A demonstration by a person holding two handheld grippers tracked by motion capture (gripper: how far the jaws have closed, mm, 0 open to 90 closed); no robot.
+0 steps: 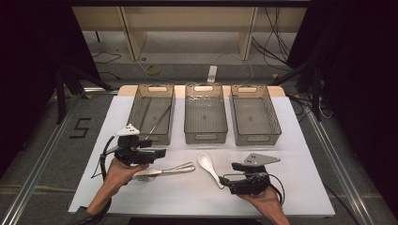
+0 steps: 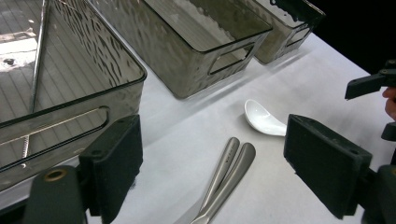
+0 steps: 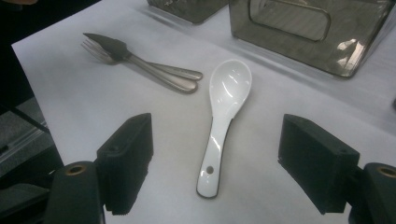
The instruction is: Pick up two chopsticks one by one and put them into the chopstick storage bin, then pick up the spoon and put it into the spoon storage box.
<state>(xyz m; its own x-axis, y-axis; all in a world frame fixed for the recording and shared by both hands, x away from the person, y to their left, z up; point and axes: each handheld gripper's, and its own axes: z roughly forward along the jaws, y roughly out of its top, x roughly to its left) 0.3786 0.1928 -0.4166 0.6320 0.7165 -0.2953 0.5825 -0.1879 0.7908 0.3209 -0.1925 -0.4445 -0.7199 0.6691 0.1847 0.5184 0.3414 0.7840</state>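
White spoon lengthwise between the right tool's wide-apart jaws, bowl toward the bins.

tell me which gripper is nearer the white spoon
Right. The right gripper has the white spoon handle lying between its open jaws; the left gripper sits farther off, over the metal cutlery.

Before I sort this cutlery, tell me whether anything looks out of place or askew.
Nothing is spilled or damaged. Thin metal rods lie slanted in the left bin, one leaning on its wall. On the white sheet, a fork and knife lie together, handles touching, and the white ceramic spoon lies bowl-up and intact.
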